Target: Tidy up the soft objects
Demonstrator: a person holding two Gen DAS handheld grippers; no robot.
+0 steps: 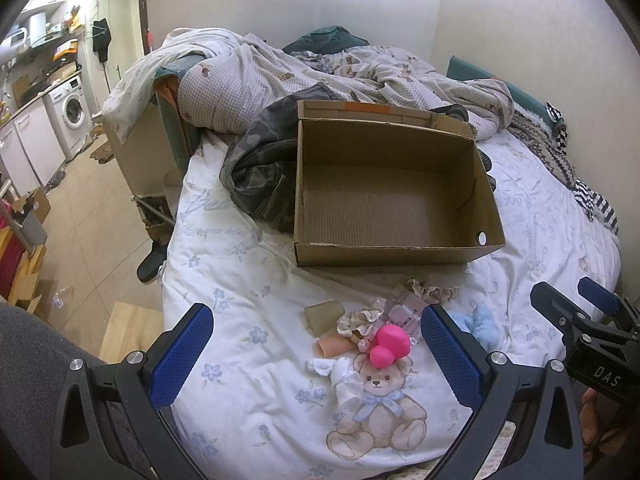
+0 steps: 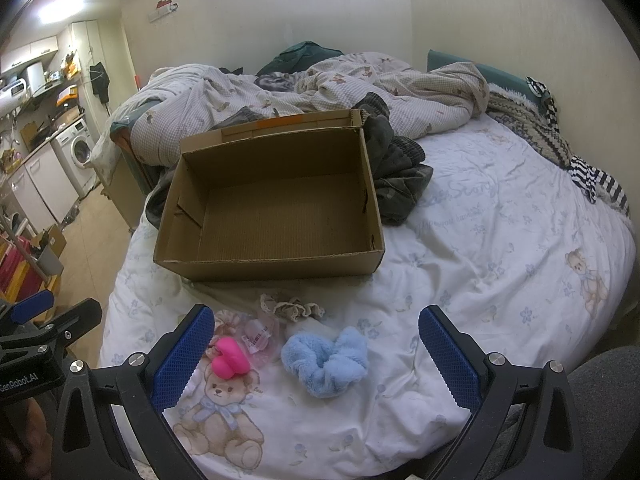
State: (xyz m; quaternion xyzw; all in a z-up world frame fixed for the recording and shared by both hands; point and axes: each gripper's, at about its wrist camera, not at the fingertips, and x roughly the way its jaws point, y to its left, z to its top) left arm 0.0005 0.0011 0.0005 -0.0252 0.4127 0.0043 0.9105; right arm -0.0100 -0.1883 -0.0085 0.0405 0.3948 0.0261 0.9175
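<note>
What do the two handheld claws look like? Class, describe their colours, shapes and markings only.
Each claw, left and right, has a black angular frame with silver round screws and two fingers faced with blue, dimpled pads. White lettering marks the bodies: "DAS" on the right one, "GenRobot.AI" on the left. No cables show.

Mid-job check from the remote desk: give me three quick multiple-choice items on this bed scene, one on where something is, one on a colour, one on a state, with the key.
1. Where is the blue scrunchie?
A. in the box
B. on the sheet, nearer the cameras than the box
C. on the floor

2. What colour is the round soft toy by the printed bear?
A. pink
B. green
C. yellow

3. How is the box?
A. taped shut
B. open and holding the scrunchie
C. open with nothing in it

Key: 1 B, it lies on the sheet between the right gripper's fingers in view; 2 A, bright pink in both views; 3 C, only bare cardboard floor shows inside.
</note>
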